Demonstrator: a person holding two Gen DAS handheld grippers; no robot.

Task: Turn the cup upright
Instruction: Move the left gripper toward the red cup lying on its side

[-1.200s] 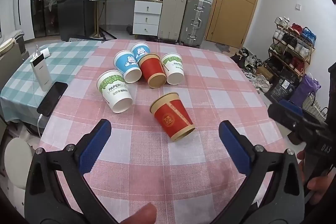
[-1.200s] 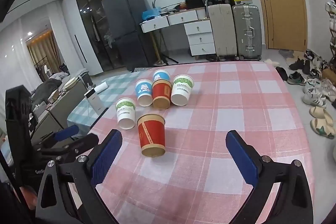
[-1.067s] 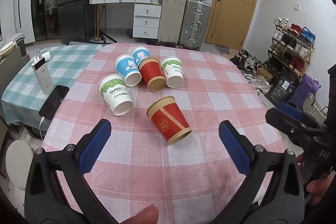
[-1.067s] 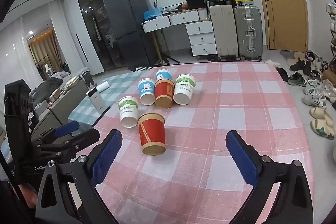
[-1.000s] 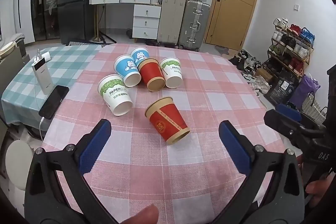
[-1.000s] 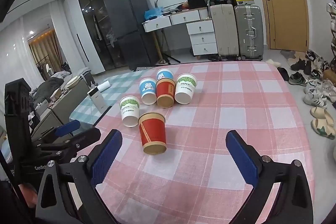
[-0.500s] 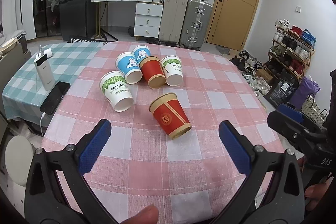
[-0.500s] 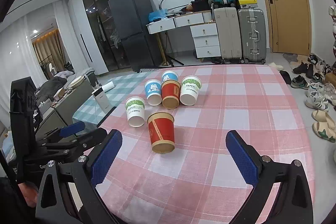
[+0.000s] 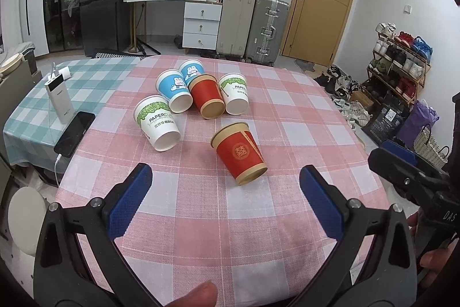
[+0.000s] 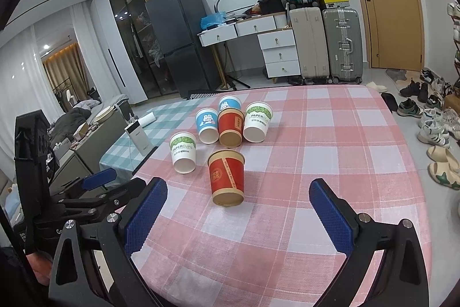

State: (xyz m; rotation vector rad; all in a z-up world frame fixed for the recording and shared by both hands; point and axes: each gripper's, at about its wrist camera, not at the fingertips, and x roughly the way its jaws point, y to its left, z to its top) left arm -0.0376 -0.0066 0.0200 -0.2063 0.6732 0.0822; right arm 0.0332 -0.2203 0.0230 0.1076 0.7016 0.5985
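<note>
In your left wrist view, your left gripper (image 9: 225,199) is hanging wide open and empty, and the red paper cup with the tan rim (image 9: 239,154) is sitting upside down on the pink checked tablecloth (image 9: 302,117), just ahead between the blue pads. In your right wrist view, your right gripper (image 10: 237,216) is also gaping open with nothing in it, and the same cup (image 10: 226,177) is standing straight ahead, slightly left of the middle. I think both are about equally near.

"PAPERCUPS" is printed on the near white cup (image 9: 156,126) and, partly visible, on the far white cup (image 9: 234,94). "DAS" marks the right gripper's body (image 9: 448,216).
</note>
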